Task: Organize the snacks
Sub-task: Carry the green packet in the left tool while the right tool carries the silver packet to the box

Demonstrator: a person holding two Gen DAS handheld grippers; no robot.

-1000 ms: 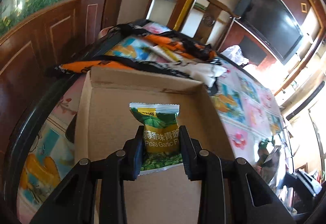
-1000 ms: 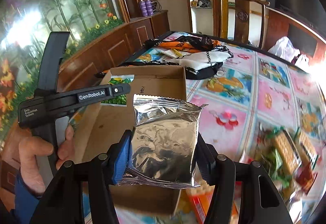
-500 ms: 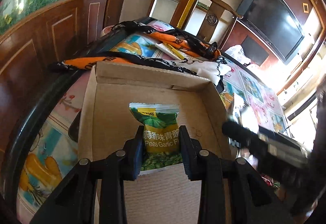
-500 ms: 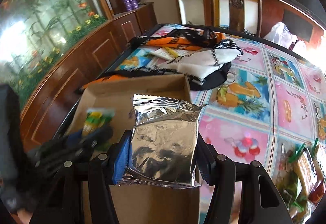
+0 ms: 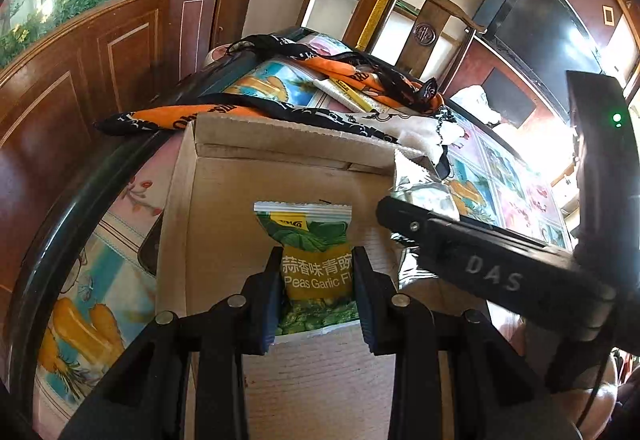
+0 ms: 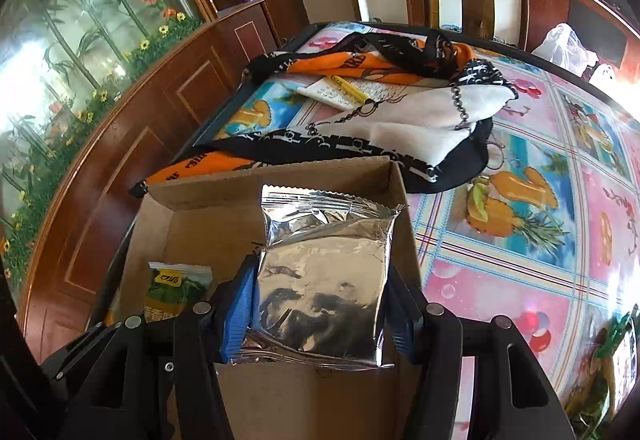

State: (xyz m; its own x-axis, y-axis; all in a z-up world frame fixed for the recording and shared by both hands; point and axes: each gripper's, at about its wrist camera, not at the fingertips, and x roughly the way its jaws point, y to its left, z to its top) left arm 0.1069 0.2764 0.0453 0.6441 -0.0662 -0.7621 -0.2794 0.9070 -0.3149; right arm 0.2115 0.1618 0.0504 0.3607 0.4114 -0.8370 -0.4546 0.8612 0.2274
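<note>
My left gripper [image 5: 316, 282] is shut on a green and yellow garlic pea packet [image 5: 310, 240], held upright over the open cardboard box [image 5: 224, 208]. My right gripper [image 6: 324, 304] is shut on a silver foil snack packet [image 6: 324, 272], held over the right side of the same box [image 6: 192, 232]. The pea packet also shows in the right wrist view [image 6: 176, 288] at the lower left. The foil packet [image 5: 420, 192] and the right gripper's black body show at the right of the left wrist view. Both grippers hang side by side above the box.
The box sits on a table with a colourful fruit-print cloth [image 6: 520, 200]. An orange, black and white scarf [image 6: 400, 112] with a yellow pen lies behind the box. More snacks [image 6: 612, 348] lie at the table's right edge. A wooden cabinet wall [image 5: 80, 60] runs along the left.
My right gripper has moved left with the foil packet until it is over the box, beside the left gripper. The left gripper has kept its grip and barely shifted.
</note>
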